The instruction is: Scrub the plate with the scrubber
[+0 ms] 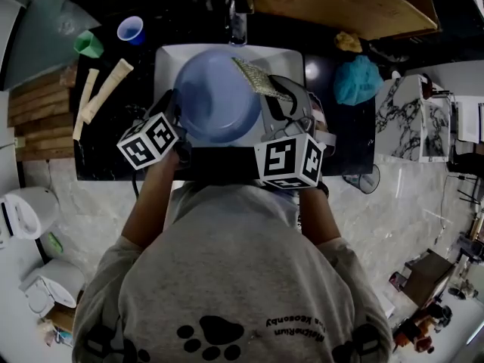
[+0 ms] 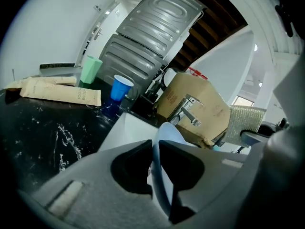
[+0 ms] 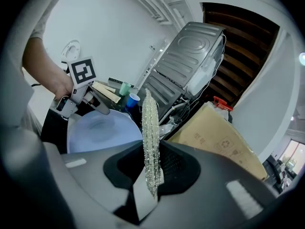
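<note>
With left fingers (image 2: 95,185), pinching the plate (image 2: 167,136) rim at bottom center; with right fingers (image 3: 228,175), squeezing the scrubber (image 3: 151,132). Could slip into sink (image 1: 168,57) if pushed hard.

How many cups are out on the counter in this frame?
2: a green cup on the black counter, left of the sink, and a blue cup just right of it. Others may be hidden.
</note>
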### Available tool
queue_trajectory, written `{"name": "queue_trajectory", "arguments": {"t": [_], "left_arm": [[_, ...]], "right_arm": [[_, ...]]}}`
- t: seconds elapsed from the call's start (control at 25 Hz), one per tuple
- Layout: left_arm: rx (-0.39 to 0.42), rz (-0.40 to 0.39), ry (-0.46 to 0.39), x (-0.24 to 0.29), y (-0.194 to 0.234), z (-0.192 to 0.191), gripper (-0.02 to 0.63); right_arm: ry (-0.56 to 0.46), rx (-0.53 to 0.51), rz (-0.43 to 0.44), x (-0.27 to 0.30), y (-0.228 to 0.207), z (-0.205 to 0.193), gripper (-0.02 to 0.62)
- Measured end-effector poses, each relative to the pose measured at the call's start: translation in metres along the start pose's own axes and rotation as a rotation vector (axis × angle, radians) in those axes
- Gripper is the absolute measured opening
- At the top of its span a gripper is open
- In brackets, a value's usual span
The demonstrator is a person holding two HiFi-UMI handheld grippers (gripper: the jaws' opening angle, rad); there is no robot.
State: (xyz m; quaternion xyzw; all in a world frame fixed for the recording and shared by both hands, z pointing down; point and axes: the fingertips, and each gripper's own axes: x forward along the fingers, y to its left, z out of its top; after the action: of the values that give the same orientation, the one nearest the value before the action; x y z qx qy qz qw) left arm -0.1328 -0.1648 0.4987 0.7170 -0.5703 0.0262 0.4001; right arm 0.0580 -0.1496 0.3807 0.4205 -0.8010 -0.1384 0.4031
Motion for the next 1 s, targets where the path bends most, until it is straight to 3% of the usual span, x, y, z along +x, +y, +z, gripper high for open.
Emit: {"name": "queue_trajectory", "arguments": {"t": [0.2,0.68,1.0], "left_arm": [[-0.021,-0.006,0.062,0.027,0.002,-0.016,0.046],[0.008,0.113,0.221,0.065,0.026,-0.053,0.046],[-0.005,0.146,0.325,0.074,0.044,-0.078,0.044]], "right_arm": [[0.010,0.017,0.000,0.001,0.002,-0.008,0.067],[0.028,0.028,0.018,0.008,0.012,-0.023,0.067],[0.031,0.031,0.028,0.012,0.016,-0.025,0.067]]}}
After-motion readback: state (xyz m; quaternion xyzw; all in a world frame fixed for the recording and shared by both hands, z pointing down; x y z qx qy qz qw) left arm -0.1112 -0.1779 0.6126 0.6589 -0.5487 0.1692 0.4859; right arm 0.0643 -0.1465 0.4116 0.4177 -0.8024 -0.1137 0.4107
